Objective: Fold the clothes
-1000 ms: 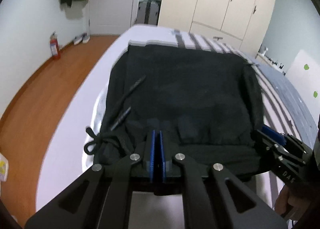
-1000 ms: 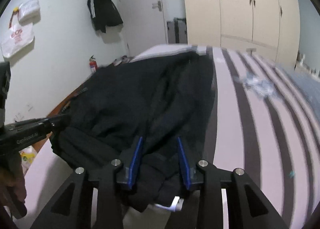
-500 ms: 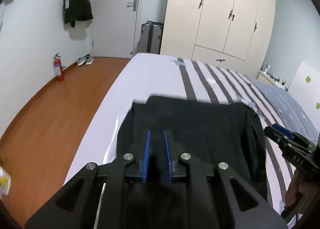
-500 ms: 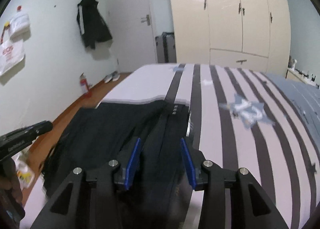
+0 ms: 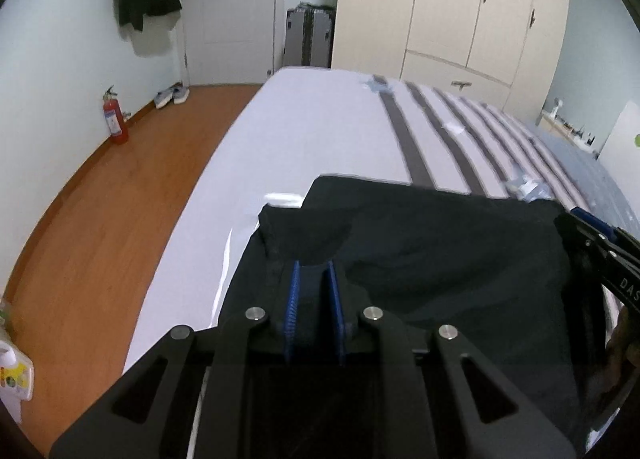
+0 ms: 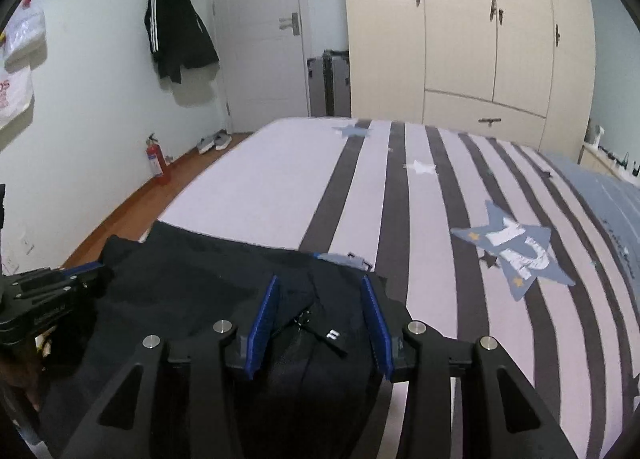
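1. Bedroom setting: a bed with a striped, star-printed cover filled the middle of both views, with a wardrobe, a door and a hanging jacket behind it, and a fire extinguisher on the wooden floor.
2. Change noted: one second earlier the dark garment lay spread far up the bed, with its drawcords showing. It now formed a shorter, doubled block near the bed's near edge, and bare cover showed beyond it. Both wrist views had drawn back and risen.
3. Left gripper: its fingers, clenched on cloth a second ago, were opening. Dark fabric still lay between the blue pads, but the pads no longer pressed on it.
4. Right gripper: its fingers were likewise opening, standing clear on either side of the cloth. A zipper pull lay between them.
5. Meaning for the task: a fold toward the near edge appeared laid down and was being released. The fold looked complete for this pass; further folds probably remained.
6. Garment condition: black, soft, with a raised lump at its far left corner. The far edge ran fairly straight across the bed. A small light tag showed at the far right corner.
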Tool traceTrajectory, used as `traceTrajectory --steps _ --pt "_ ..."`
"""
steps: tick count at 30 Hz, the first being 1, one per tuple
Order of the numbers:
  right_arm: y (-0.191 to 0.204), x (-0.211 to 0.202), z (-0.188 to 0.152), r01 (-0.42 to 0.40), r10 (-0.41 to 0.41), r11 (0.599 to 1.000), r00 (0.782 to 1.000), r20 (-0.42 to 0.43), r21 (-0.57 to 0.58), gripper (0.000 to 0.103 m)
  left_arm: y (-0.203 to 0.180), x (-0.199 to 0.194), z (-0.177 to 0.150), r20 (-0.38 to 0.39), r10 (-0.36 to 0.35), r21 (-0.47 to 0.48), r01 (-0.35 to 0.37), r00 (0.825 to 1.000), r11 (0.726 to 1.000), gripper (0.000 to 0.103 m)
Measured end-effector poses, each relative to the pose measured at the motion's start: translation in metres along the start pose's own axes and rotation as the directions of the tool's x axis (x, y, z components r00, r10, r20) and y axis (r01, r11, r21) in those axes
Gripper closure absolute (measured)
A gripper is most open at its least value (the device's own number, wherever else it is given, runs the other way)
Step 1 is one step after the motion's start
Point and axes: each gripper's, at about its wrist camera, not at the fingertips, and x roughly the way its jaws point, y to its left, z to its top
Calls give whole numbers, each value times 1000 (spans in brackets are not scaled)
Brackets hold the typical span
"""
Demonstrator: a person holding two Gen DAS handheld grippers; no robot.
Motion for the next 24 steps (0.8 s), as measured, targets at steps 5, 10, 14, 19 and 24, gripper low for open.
traceTrajectory --steps 5,10,14,19,24 --pt "3 -54 3 -49 49 999 996 78 1 52 -14 -72 -8 130 -56 -42 62 990 997 34" --pt "10 -110 -20 -53 57 997 997 61 -61 36 -54 -134 -36 139 -42 -17 45 989 999 25" --pt "8 -159 -42 -63 70 993 995 72 -99 6 -82 -182 -59 157 -4 11 2 988 1000 14" --pt "-11 -216 -70 -72 80 991 995 64 -116 2 -117 -236 -91 178 60 -53 -52 982 997 1" --pt "-49 -270 -97 -129 135 987 989 63 -97 1 -154 -279 -139 172 152 -112 -134 973 985 1"
